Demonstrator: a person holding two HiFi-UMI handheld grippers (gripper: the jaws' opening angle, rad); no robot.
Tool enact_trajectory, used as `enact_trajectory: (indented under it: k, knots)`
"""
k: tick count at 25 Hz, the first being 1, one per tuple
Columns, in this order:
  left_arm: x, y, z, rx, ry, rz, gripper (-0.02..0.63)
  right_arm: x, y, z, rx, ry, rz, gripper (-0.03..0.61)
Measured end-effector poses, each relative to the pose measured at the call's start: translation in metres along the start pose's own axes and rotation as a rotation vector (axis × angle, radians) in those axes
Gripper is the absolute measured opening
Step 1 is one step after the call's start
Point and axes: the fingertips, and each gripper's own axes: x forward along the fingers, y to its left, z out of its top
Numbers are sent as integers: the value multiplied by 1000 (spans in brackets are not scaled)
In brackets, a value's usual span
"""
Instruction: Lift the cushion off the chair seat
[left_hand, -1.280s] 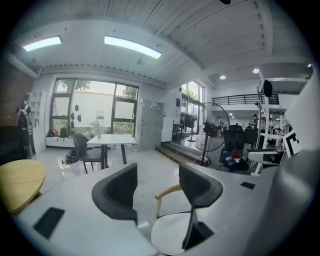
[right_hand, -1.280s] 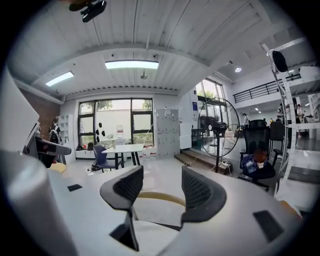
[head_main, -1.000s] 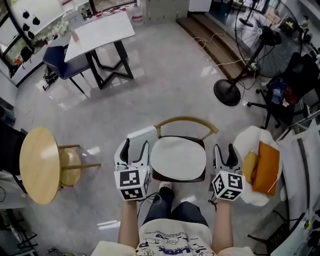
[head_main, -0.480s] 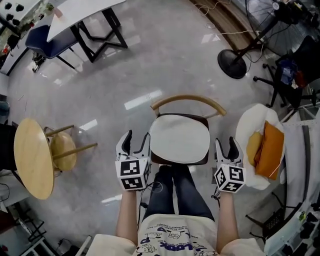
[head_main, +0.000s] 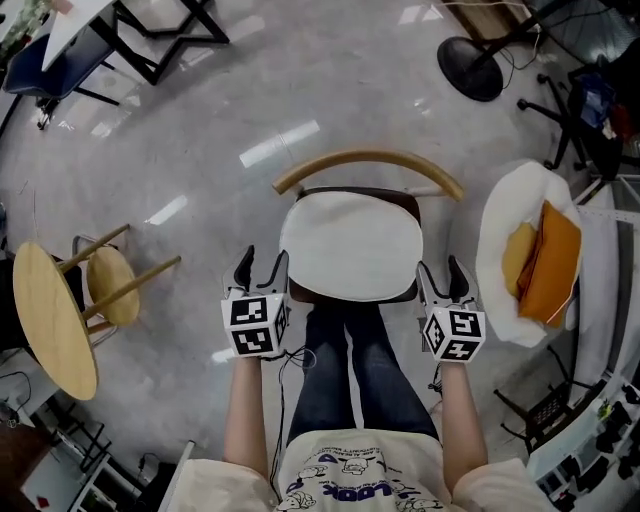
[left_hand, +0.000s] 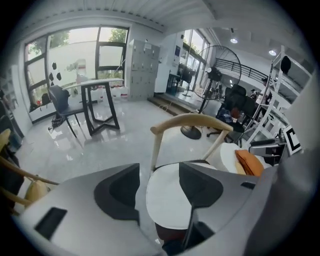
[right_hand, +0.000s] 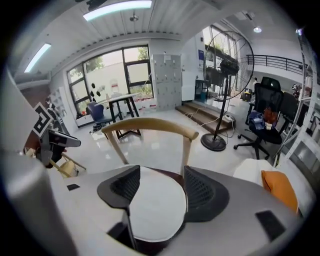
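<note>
The chair (head_main: 404, 204) stands on the glossy grey floor (head_main: 330, 80), curved backrest (head_main: 368, 158) at 12 o'clock; a white cushion (head_main: 350, 245) lies flat on it (covering nearly the whole seat).

right gripper (right_hand: 159, 184): jaws opening, pads touching nothing
cushion (right_hand: 154, 207): white, showing through the gap, ahead
chair (right_hand: 150, 124): curved wooden backrest beyond

Bare floor (head_main: 200, 190) lies open left of the chair seat (head_main: 408, 207), as far as the wooden stool (head_main: 110, 285). On the right the gap is narrower, hemmed by a white padded chair (head_main: 497, 220). The curved backrest (head_main: 368, 160) bars the far edge of the cushion (head_main: 350, 245); the person's legs (head_main: 345, 360) crowd the near edge.
</note>
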Motion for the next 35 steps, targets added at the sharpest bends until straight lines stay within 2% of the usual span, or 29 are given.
enact_trajectory:
  k: [8,12,17,20,24,27,30,35]
  knots:
    - [101,-9,-74,16,171,-57,256,80,-38,-93,-1,166,20,291]
    - [143,-5,-111,-33,227,-69,259,109,-51,-145,19,247,20,293]
    - [184,1,-145,-44,280,-69,276,138,-64,-191,25,310,29,293]
    - [203,3,-162,-54,305,-88,289,153,-72,-209,40,325,27,294]
    - [223,10,-181,-112,325,-113,307,171,-71,-230,69,344,42,301]
    - [236,10,-196,-102,348,-135,310,183,-71,-246,90,360,45,308]
    - [246,9,-208,-92,370,-150,310,191,-71,-253,107,365,47,309]
    - [248,11,-212,-155,367,-166,310,194,-73,-256,167,361,67,325]
